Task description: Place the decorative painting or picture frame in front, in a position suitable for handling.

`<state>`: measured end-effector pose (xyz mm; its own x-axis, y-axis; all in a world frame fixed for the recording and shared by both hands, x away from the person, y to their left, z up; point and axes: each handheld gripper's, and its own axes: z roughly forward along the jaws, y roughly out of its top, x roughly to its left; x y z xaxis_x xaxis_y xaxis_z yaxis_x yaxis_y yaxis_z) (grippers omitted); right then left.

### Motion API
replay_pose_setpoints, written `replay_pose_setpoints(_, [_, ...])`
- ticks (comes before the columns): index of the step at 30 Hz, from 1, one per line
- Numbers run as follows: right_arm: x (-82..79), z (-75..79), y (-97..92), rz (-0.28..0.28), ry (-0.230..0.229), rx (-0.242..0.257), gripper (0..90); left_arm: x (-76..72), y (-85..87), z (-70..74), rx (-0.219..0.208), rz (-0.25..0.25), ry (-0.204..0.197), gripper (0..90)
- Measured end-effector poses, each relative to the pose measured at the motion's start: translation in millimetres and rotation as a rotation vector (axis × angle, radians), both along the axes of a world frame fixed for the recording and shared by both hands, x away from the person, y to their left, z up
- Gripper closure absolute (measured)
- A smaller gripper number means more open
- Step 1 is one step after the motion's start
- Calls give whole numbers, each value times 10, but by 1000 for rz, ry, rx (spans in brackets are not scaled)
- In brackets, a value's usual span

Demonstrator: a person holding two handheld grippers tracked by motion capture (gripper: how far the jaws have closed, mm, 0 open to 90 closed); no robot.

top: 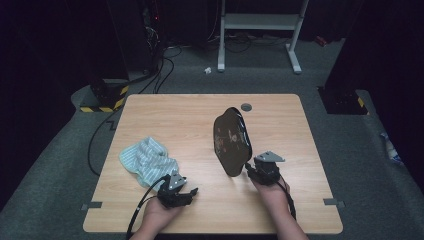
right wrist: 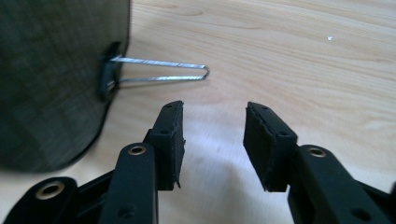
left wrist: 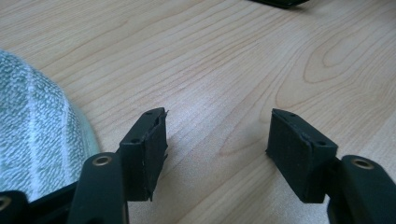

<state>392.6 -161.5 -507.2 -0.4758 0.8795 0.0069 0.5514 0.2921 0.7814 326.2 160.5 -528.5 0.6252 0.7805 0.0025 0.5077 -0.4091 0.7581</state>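
A dark oval plaque [top: 231,142] stands upright near the middle of the wooden table [top: 200,107], its patterned face turned to the left. In the right gripper view its dark back [right wrist: 51,79] rests on a thin wire prop [right wrist: 163,74]. My right gripper [top: 248,167] is at the plaque's near lower edge, and its jaws [right wrist: 212,121] stand open just short of the wire with nothing between them. My left gripper [top: 187,192] lies low on the table beside a pale green striped cloth [top: 147,160]. It is open [left wrist: 217,126] over bare wood, with the cloth [left wrist: 32,130] at its left.
A small grey round cap [top: 246,107] sits in the tabletop behind the plaque. On the floor beyond the table are a black-and-yellow striped base [top: 102,100], cables and a white stand frame [top: 260,22]. Bare wood lies to the right of the plaque.
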Motion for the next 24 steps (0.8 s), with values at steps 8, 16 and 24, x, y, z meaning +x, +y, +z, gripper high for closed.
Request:
replay_pose_setpoints(8, [-376,61,-86,-4,-44,36,514,4,-2,0,1,4,-1,376])
replay_pose_setpoints(16, [-646,77,-19,56,-53,72,470,10,-4,0,-1,8,0,376])
replay_pose_setpoints(24, [-682,156,136,81,-81,114,414,15,-6,-1,-2,8,1,376])
